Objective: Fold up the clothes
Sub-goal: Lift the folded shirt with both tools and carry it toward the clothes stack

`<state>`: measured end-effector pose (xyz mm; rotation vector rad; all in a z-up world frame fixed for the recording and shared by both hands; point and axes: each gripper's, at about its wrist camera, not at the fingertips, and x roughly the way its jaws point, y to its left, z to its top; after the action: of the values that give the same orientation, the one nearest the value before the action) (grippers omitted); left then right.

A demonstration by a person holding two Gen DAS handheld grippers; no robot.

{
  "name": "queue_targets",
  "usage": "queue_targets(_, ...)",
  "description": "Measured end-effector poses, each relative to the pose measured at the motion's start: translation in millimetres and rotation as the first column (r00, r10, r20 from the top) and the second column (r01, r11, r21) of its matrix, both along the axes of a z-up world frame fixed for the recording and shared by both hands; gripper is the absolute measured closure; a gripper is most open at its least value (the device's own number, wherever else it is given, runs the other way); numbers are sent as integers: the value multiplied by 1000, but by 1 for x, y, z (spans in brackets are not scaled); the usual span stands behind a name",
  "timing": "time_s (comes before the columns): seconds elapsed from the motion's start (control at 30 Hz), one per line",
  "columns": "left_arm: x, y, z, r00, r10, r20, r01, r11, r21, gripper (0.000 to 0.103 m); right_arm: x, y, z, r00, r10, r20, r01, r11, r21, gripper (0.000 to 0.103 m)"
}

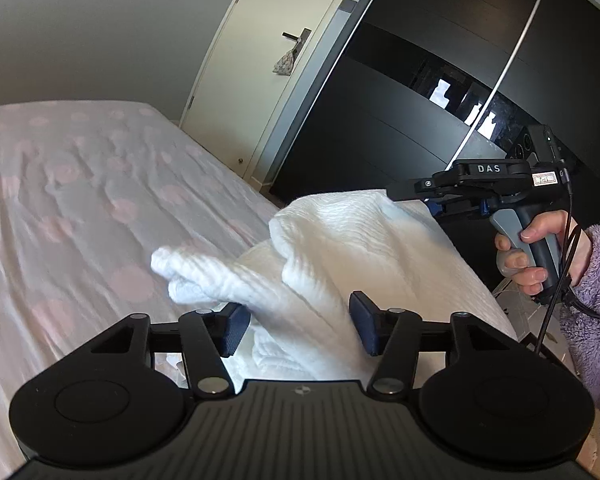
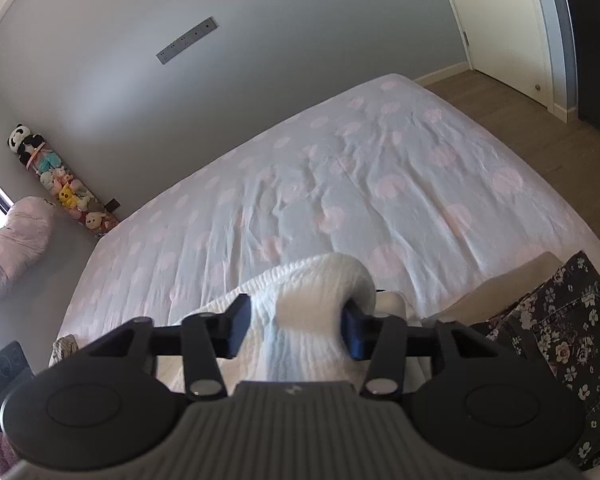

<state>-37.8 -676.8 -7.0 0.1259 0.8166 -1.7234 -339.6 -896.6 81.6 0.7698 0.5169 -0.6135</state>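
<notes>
Hanging over the near edge of the pink-dotted bed sheet (image 2: 340, 184), a white ribbed knit garment (image 1: 340, 248) drapes between both tools. The left gripper (image 1: 300, 326) stands wide apart, cloth lying loose between its pads. The right gripper (image 2: 296, 330) is also spread, with a fold bunched against one blue pad (image 2: 354, 332).

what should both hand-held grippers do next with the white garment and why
Probably draw both back off the white garment. The left hand-held gripper and right hand-held gripper both stand open with cloth loose between the pads, so the fold looks released onto the bed. Backing away would clear the cloth so it can be smoothed or regripped.
</notes>
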Motion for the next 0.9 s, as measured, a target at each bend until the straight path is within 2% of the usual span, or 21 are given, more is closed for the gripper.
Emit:
queue_targets(0.03, 5, -1, -1, 1000, 7, -22, -7, 1000, 11, 49, 0, -6, 2, 1000, -27, -9, 27, 1000, 14, 28)
queue_targets(0.1, 15, -5, -5, 998, 15, -60, -13, 999, 29, 48, -4, -18, 4, 997, -71, 11, 71, 996, 46, 27)
queue_targets(0.2, 27, -14, -12, 993, 29, -112, -22, 998, 60, 47, -4, -41, -6, 992, -120, 31, 115, 983, 140, 24)
queue_targets(0.33, 37, -20, -23, 976, 34, -214, -16, 996, 85, 47, 15, -62, -30, 995, -96, 30, 85, 965, 246, 24)
queue_targets(0.37, 38, -22, -25, 973, 32, -230, -13, 996, 87, 48, 19, -64, -34, 996, -83, 29, 73, 964, 256, 29)
queue_targets(0.43, 39, -24, -28, 966, 27, -257, -3, 996, 92, 50, 27, -65, -39, 998, -62, 24, 53, 963, 264, 48)
queue_targets(0.47, 39, -26, -28, 965, 22, -261, 1, 996, 88, 57, 30, -65, -39, 998, -53, 24, 44, 964, 260, 62)
queue_targets(0.5, 39, -27, -27, 965, 17, -263, 6, 997, 83, 66, 31, -63, -35, 999, -40, 29, 32, 968, 248, 66)
queue_targets(0.53, 37, -26, -24, 967, 10, -256, 10, 997, 75, 70, 32, -60, -32, 999, -27, 33, 18, 972, 233, 68)
queue_targets(0.6, 34, -23, -17, 974, 5, -227, 5, 999, 45, 84, 35, -55, -18, 999, 19, 46, -27, 984, 179, 78)
queue_targets(0.67, 31, -17, -7, 981, 0, -193, -1, 1000, -7, 91, 36, -47, -1, 995, 71, 74, -79, 991, 111, 81)
queue_targets(0.77, 27, -5, 10, 988, -4, -152, -9, 996, -88, 94, 39, -30, 26, 979, 184, 87, -182, 983, -30, 84)
queue_targets(0.87, 22, 3, 20, 996, 9, -84, -20, 991, -129, 95, 45, -16, 38, 975, 221, 16, -216, 964, -156, 86)
queue_targets(0.9, 21, 3, 21, 998, 22, -62, -29, 993, -116, 96, 49, -12, 38, 975, 220, -26, -221, 956, -195, 87)
